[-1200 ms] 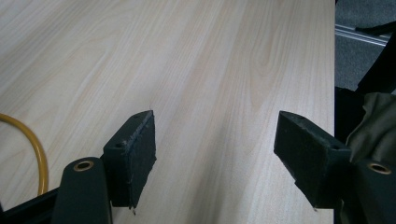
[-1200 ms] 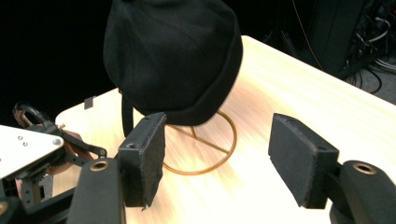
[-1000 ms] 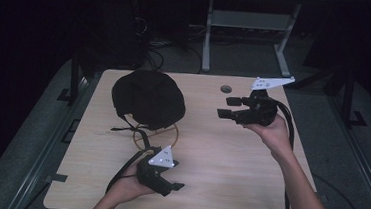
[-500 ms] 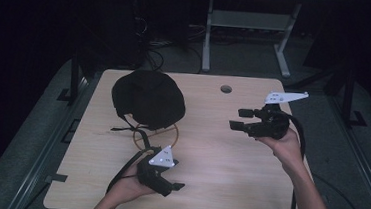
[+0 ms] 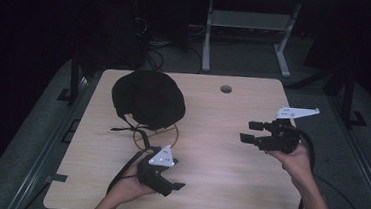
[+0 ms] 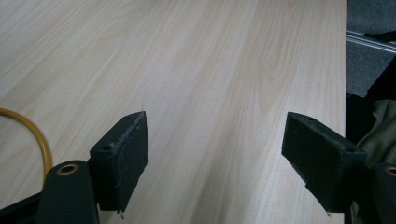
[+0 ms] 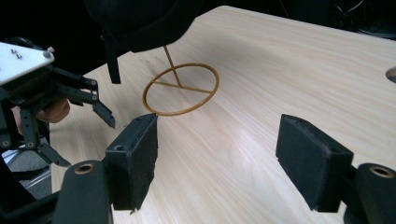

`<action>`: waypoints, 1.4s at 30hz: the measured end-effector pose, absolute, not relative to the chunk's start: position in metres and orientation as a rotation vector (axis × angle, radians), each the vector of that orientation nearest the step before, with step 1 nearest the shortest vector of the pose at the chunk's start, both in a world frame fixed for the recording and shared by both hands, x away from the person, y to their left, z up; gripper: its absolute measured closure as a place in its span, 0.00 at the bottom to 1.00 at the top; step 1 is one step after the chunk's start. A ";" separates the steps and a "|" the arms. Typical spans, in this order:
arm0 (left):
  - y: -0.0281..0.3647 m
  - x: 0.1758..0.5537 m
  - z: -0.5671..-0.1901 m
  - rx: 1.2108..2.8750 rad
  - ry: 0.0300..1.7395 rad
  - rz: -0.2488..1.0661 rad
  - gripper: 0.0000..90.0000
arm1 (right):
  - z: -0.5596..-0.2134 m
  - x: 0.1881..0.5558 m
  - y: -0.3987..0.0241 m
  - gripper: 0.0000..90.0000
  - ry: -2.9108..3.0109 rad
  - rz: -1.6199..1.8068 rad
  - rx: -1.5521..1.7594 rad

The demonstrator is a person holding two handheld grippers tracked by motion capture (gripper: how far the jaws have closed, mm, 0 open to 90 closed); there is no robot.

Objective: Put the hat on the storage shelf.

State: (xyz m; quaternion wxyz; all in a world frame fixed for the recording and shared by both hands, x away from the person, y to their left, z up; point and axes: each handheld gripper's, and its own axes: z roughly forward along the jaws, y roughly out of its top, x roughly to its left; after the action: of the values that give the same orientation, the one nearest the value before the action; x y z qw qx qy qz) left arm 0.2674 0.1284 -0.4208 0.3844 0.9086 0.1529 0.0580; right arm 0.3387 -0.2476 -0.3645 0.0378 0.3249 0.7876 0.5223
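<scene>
Both black two-jaw grippers have just been opening, nothing between their jaws: the left gripper (image 5: 178, 174) sits just in front of the black cap (image 5: 148, 97) on its thin yellow wire ring stand (image 5: 156, 132); the right gripper (image 5: 249, 131) hovers well apart over bare light wooden table (image 5: 217, 187) near the right edge.

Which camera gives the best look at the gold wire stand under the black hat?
The right gripper view: the gold stand shows its ring base and upright rod clearly. The high view has it small, partly behind the black hat. The left gripper view catches just a curved edge.
</scene>
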 end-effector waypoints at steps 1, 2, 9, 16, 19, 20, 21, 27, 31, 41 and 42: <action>0.128 0.267 -0.421 2.315 0.390 0.148 0.24 | -0.365 0.339 -0.248 0.32 2.416 1.602 0.997; 0.128 0.267 -0.421 2.315 0.392 0.152 0.24 | -0.369 0.337 -0.250 0.32 2.418 1.603 1.007; 0.127 0.267 -0.421 2.313 0.394 0.157 0.22 | -0.386 0.331 -0.258 0.31 2.427 1.604 1.041; 0.126 0.268 -0.422 2.308 0.405 0.159 0.21 | -0.400 0.324 -0.268 0.31 2.432 1.604 1.084; 0.125 0.267 -0.422 2.299 0.409 0.158 0.21 | -0.405 0.322 -0.271 0.30 2.431 1.605 1.099; 0.126 0.267 -0.422 2.297 0.410 0.160 0.21 | -0.407 0.321 -0.272 0.30 2.432 1.604 1.106; 0.126 0.268 -0.422 2.296 0.412 0.161 0.20 | -0.413 0.319 -0.275 0.30 2.427 1.614 1.123; 0.126 0.268 -0.422 2.293 0.420 0.163 0.20 | -0.424 0.314 -0.280 0.30 2.430 1.596 1.148; 0.126 0.268 -0.422 2.291 0.421 0.168 0.19 | -0.433 0.307 -0.283 0.30 2.430 1.594 1.159; 0.126 0.268 -0.423 2.282 0.433 0.175 0.19 | -0.446 0.293 -0.289 0.29 2.438 1.562 1.174; 0.127 0.267 -0.423 2.277 0.436 0.176 0.19 | -0.449 0.289 -0.291 0.29 2.432 1.555 1.179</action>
State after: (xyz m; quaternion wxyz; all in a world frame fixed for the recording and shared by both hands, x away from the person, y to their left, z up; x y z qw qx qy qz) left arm 0.2672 0.1268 -0.4232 0.3971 0.8988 0.1722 0.0696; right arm 0.2892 -0.2910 -0.4485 0.0117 0.3781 0.7800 0.4985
